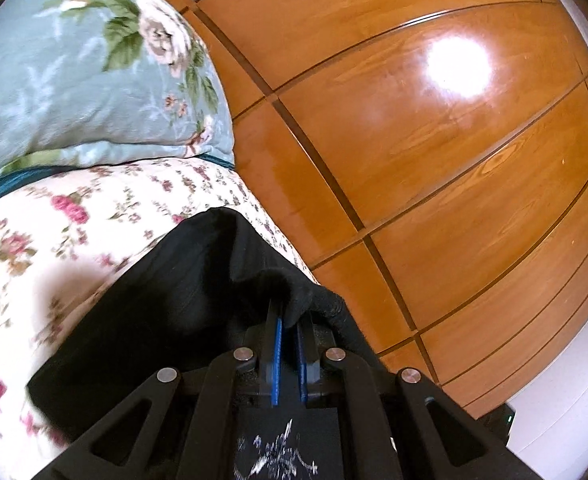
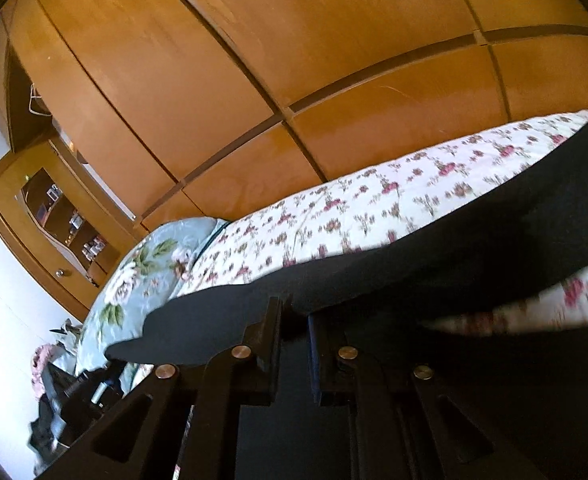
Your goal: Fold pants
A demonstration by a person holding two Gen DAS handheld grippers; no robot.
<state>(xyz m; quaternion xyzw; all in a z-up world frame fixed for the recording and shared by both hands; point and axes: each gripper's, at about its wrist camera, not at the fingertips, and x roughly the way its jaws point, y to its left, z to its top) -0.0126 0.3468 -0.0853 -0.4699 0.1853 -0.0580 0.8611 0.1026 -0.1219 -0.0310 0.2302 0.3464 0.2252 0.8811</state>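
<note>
Left tongs clamp a bunched fold of the black pants, blue pads close together with cloth pinched between them near the tips. Fabric rises to a small peak just ahead of the grip, then drapes down and left over the bed (floral sheet, pink roses on white). One edge of the garment hangs toward the lower left of this view.

Right tongs close on the pants too: black cloth sits between the two fingers at the tips, a narrow gap between them lower down. From there the dark fabric stretches right and upward in a long band across the bed, and a flap hangs left of the fingers. View is motion-blurred, so cloth detail is hard to read.

Pale blue pillow with large white flowers and green leaves lies at the head of the bed, beyond the pants and not touching them; also visible in the right view, pillow. Glossy wooden wardrobe with panelled doors stands right beside the bed, a bright glare spot on one panel. Right view shows the same wardrobe plus a wooden shelf unit holding small items (too small to identify) at far left.
</note>
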